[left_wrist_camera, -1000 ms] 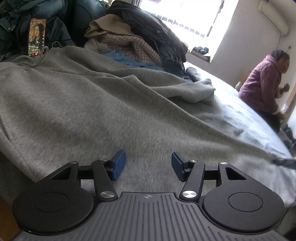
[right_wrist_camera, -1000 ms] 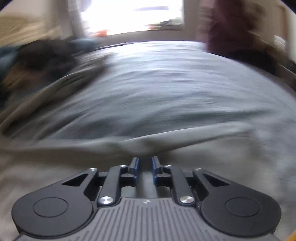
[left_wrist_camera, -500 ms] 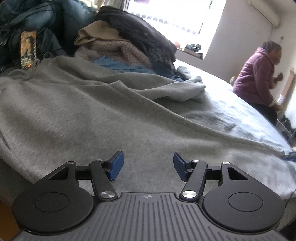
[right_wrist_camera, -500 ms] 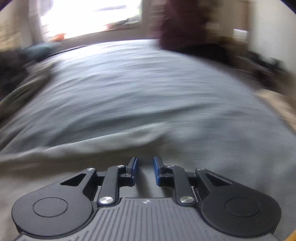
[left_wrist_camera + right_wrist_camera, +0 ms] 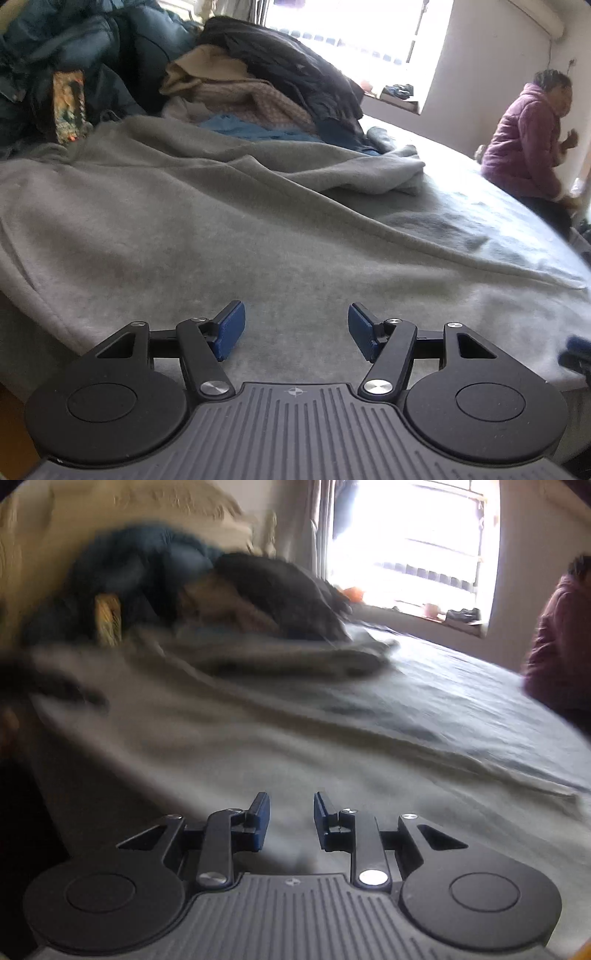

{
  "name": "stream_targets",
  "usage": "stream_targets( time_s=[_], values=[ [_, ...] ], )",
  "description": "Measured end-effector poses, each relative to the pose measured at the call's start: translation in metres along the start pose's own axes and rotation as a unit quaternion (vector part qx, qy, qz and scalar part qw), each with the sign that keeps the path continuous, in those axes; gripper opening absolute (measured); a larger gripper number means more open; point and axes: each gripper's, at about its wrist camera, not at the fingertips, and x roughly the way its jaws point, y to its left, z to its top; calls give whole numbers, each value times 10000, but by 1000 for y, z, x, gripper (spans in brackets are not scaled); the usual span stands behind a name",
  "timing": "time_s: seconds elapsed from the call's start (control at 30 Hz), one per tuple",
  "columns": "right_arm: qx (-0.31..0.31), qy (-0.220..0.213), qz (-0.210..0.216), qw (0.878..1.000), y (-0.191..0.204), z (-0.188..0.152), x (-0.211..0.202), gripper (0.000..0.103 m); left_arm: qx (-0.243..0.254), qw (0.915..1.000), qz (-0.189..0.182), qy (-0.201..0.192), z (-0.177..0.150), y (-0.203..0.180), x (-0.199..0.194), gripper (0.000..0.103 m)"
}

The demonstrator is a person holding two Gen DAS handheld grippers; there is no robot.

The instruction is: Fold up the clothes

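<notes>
the left gripper (image 5: 296, 330) hangs wide open and empty over the large grey fleece sweatshirt (image 5: 177, 236) spread flat across the bed. behind it sits a heap of dark and beige clothes (image 5: 258, 77). the right gripper (image 5: 291, 821), partly open, holds nothing above the same cloth.

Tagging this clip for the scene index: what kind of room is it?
Most likely a home bedroom. A wide bed fills the view, with a gray sweatshirt spread on it and a heap of clothes behind. There is a bright window, and a person in a purple jacket sits at the bed's edge.
</notes>
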Motion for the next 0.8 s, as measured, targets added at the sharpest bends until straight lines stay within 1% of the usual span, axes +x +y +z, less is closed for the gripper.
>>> stream_targets(
  time_s=[0.03,0.1,0.17,0.23,0.27,0.33,0.37,0.43,0.47,0.53,0.6,0.63,0.67,0.73,0.77,0.8],
  values=[
    [124,182,-276,9994,-14,-10,-1,28,-63,10000,0,13,0,3,-1,62],
    [854,418,-683,9931,-66,-29,-19,28,-151,9999,-23,8,0,9,-3,62],
    [1596,732,-1378,9748,-117,-44,-48,29,-215,9997,21,-78,2,16,-8,62],
    [1670,1025,-2229,9549,-140,-46,-70,31,-298,9993,28,-237,5,26,-16,62],
    [1642,1034,-2413,9509,-143,-40,-78,32,-346,9988,22,-340,8,32,-20,62],
    [1599,732,-2261,9581,-138,-17,-86,32,-474,9975,23,-518,16,42,-25,62],
    [1541,557,-2108,9637,-132,-4,-86,32,-536,9969,36,-573,20,48,-27,62],
    [1167,193,-1439,9825,-98,29,-68,32,-677,9955,154,-649,28,61,-27,62],
    [949,30,-1087,9895,-79,45,-58,33,-723,9952,227,-625,29,67,-26,62],
    [553,-127,-349,9978,-35,72,-26,33,-868,9940,464,-481,27,81,-20,62],
    [236,-196,280,9991,7,89,9,33,-1087,9914,700,-214,19,97,-14,62],
    [131,-184,500,9985,22,93,24,33,-1172,9903,723,-182,16,103,-15,61],
    [103,-80,597,9981,27,91,36,34,-1246,9895,710,-192,13,108,-18,61],
    [47,128,791,9968,39,88,62,37,-1272,9900,531,-306,17,108,-27,63],
    [24,279,811,9963,41,84,75,37,-1275,9902,429,-370,20,107,-32,63],
    [34,539,665,9963,35,79,87,38,-1185,9914,343,-441,26,104,-34,63]
  ],
)
